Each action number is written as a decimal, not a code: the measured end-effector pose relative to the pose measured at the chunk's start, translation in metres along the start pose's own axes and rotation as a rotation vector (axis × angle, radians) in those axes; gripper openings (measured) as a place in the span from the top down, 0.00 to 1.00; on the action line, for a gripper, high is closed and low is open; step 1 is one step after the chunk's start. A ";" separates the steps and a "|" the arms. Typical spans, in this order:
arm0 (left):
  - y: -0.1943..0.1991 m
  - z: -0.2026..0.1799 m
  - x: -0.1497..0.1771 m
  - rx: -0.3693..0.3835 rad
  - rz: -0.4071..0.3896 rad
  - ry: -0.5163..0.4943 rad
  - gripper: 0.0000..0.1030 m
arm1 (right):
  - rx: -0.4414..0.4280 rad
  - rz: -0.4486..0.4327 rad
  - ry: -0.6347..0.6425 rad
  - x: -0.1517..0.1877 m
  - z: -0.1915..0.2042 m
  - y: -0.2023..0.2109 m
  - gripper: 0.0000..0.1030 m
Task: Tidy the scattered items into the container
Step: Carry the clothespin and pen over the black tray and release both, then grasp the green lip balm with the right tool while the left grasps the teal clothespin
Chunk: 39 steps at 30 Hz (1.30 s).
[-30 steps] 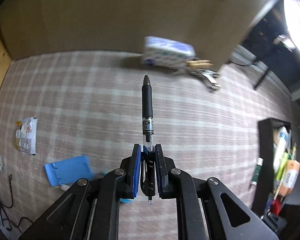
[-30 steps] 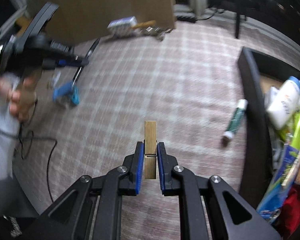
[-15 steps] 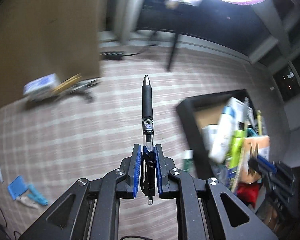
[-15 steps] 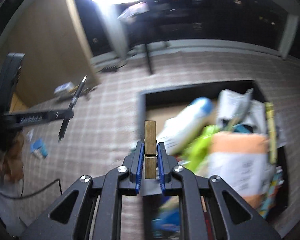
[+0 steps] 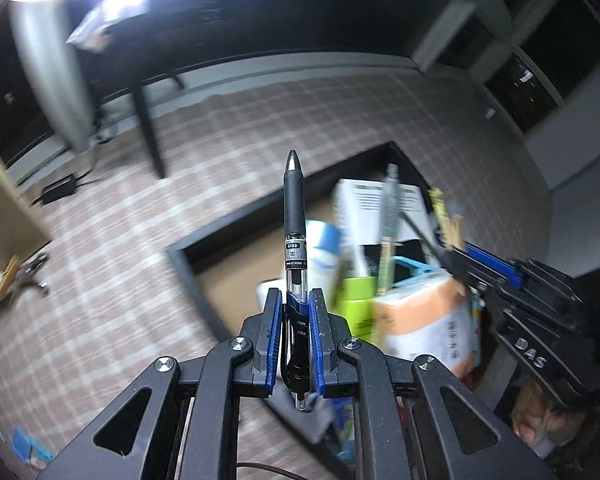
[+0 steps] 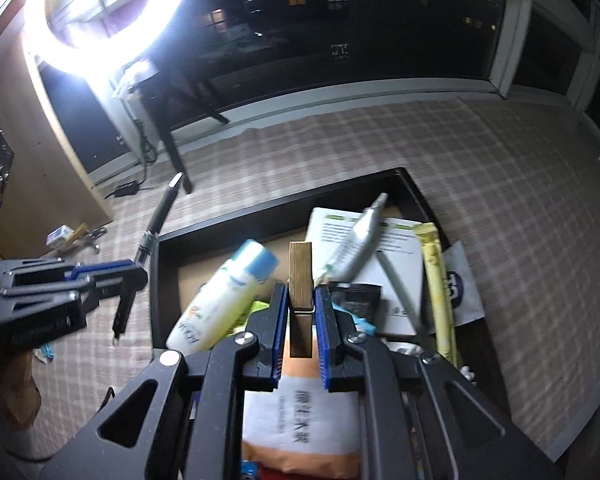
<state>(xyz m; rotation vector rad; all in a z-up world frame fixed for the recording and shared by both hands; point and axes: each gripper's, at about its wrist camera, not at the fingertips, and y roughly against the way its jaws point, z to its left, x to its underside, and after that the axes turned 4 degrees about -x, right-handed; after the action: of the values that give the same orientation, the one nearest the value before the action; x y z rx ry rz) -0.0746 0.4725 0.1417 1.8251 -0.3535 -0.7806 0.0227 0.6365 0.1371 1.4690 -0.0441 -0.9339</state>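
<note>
Matt rubbery black grip on the pen (image 5: 295,216), glossy clear plastic barrel lower down; the clothespin (image 6: 300,280) shows grainy bare wood; ahead, a smooth plastic bottle (image 6: 224,300); woven checked cloth (image 6: 480,152) beyond.

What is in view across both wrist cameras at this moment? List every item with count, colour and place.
pen: 1, black with clear barrel, clamped in the left gripper, tip forward
clothespin: 1, wooden, clamped in the right gripper above the container
container: 1, black, open box on the checked carpet, already crowded
bottle: 1, white with blue cap, lying tilted at the container's left side
tube: 1, silver, lying on a white leaflet in the container
orange packet: 1, orange and white, near end of the container
yellow sachet: 1, along the container's right side
ring light: 1, white, lit, upper left
scattered items: small blurred cluster by the cabinet, count unclear
left gripper: shut on the pen
right gripper: shut on the clothespin
</note>
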 end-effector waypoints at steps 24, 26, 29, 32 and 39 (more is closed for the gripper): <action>0.045 0.114 0.044 -0.097 -0.024 0.128 0.73 | -0.126 0.012 0.084 0.012 0.065 0.003 0.64; 0.055 0.134 0.055 -0.120 -0.029 0.156 0.73 | -0.152 0.032 0.103 0.016 0.082 0.000 0.64; 0.073 0.167 0.075 -0.145 -0.037 0.200 0.73 | -0.181 0.055 0.130 0.026 0.104 -0.004 0.64; 0.094 0.201 0.099 -0.184 -0.056 0.245 0.73 | -0.212 0.082 0.147 0.036 0.126 -0.009 0.64; 0.134 0.281 0.173 -0.266 -0.067 0.394 0.73 | -0.246 0.147 0.170 0.061 0.166 -0.029 0.64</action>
<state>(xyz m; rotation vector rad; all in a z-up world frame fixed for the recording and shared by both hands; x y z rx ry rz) -0.1157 0.1185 0.1438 1.6953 0.0652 -0.4699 -0.0434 0.4724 0.1098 1.2925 0.0845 -0.6672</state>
